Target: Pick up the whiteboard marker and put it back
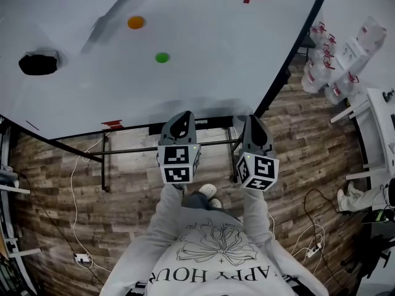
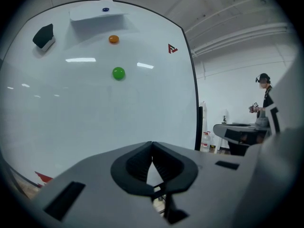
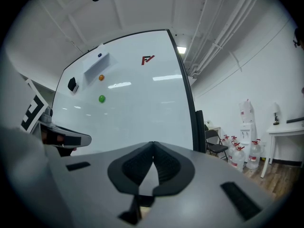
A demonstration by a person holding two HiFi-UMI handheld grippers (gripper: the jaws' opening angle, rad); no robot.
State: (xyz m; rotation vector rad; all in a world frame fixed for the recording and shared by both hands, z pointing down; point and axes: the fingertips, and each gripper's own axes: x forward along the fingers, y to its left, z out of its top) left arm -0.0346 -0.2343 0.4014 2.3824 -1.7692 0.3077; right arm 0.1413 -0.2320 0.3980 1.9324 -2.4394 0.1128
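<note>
- Both claws are clenched on nothing. The left gripper (image 2: 152, 144) has its dark pads pressed together at the tips with only board behind them, and the right gripper (image 3: 153, 146) looks the same.
- I can't pick out the marker outright. The best candidate is a small blue spot (image 2: 105, 9) on top of a white holder (image 2: 97, 14), far up on the left of the whiteboard (image 1: 203, 54). It may be a cap end, but it's too small to say for sure.
- If that is the marker, it sits in its place. That fits a marker waiting to be lifted, and it fits one already returned.
- Either way, work at that holder looks like a long reach up and left. The orange magnet (image 1: 136, 22) and green magnet (image 1: 162, 58) are below it, and the black eraser (image 1: 38, 63) is off to its left.
- My judgement is that a slim round barrel should be gripped square across the pads, not at the tips, so it doesn't roll or twist out.
- In the head view the left gripper (image 1: 180, 119) and right gripper (image 1: 254, 122) are side by side, close in front of the person's chest.
- Both point about level at the near, lower edge of the board, well apart from the holder.
</note>
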